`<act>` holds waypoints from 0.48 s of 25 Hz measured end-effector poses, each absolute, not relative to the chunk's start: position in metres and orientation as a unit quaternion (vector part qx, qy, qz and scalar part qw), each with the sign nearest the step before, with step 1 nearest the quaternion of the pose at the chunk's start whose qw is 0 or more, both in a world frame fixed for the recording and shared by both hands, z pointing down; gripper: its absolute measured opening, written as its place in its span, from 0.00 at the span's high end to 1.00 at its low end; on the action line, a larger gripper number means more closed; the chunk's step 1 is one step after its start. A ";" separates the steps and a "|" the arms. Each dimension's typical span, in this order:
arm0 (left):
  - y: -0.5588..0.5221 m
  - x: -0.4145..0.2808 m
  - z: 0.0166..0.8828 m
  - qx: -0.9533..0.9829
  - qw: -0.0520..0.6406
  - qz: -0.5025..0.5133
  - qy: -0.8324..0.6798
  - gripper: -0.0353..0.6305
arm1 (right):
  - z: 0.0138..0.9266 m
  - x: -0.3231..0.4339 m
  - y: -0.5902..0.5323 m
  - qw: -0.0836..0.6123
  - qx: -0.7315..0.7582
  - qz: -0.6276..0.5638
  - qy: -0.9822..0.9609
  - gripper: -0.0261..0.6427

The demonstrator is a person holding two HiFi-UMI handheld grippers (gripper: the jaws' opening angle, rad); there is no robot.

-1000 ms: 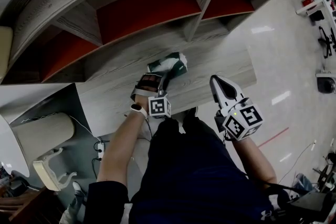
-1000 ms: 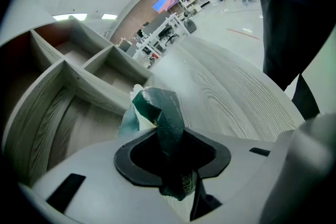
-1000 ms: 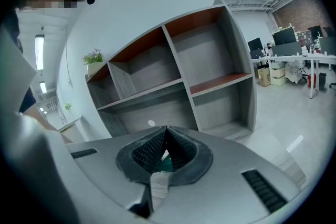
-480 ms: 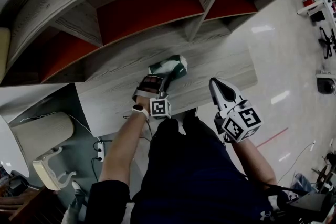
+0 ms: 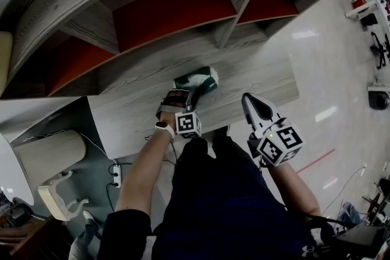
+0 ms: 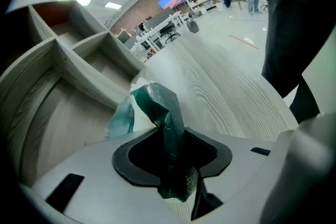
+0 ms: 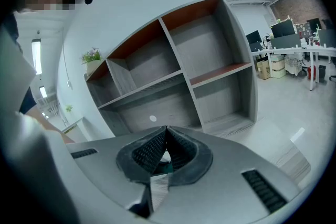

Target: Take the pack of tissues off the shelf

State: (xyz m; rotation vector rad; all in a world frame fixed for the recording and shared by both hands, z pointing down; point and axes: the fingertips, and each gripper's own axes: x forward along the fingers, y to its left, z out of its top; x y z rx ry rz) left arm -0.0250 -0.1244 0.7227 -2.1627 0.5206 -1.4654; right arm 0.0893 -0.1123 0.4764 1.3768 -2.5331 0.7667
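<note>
Tongs: left gripper (image 6: 169,136) jaws are opening, green wrapper of the pack of tissues (image 5: 196,78) between them. The pack rests mid-surface (image 5: 256,79), toward the back edge. The right gripper (image 7: 164,136) is closed, empty. Best to free the wrapper fully before withdrawing.

Grey wooden shelving (image 5: 237,0), glossy pale floor (image 5: 332,64)

There is one pack of tissues (image 5: 196,80). There are two grippers: the left gripper (image 5: 185,93), its jaws opening with the pack between them, and the right gripper (image 5: 248,98). Each carries one marker cube (image 5: 188,123), so two in all. The shelf (image 5: 256,73) is one, and in the head view it shows three compartments with red backs. One watch (image 5: 161,126) is on the left wrist.
</note>
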 end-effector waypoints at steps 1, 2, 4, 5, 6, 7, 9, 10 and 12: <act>-0.124 -0.024 0.723 -0.793 0.224 -0.532 0.193 0.71 | 0.477 0.089 -0.112 0.079 0.459 0.257 -0.847 0.96; -0.124 -0.024 0.722 -0.796 0.214 -0.530 0.197 0.70 | 0.477 0.088 -0.111 0.079 0.458 0.258 -0.847 0.96; -0.126 -0.023 0.717 -0.801 0.197 -0.526 0.209 0.66 | 0.478 0.086 -0.109 0.076 0.456 0.260 -0.848 0.96; -0.127 -0.023 0.714 -0.802 0.191 -0.523 0.217 0.63 | 0.478 0.085 -0.108 0.076 0.454 0.260 -0.849 0.96; -0.128 -0.023 0.710 -0.802 0.188 -0.520 0.226 0.59 | 0.477 0.085 -0.108 0.076 0.453 0.260 -0.850 0.96; -0.130 -0.023 0.706 -0.802 0.187 -0.517 0.234 0.55 | 0.477 0.084 -0.107 0.076 0.451 0.259 -0.851 0.96; -0.131 -0.023 0.699 -0.801 0.189 -0.514 0.243 0.53 | 0.477 0.083 -0.106 0.074 0.450 0.259 -0.851 0.96; -0.130 -0.024 0.696 -0.800 0.191 -0.513 0.246 0.53 | 0.476 0.082 -0.106 0.074 0.448 0.259 -0.852 0.96; -0.128 -0.024 0.692 -0.798 0.195 -0.513 0.248 0.52 | 0.474 0.080 -0.105 0.075 0.445 0.255 -0.855 0.96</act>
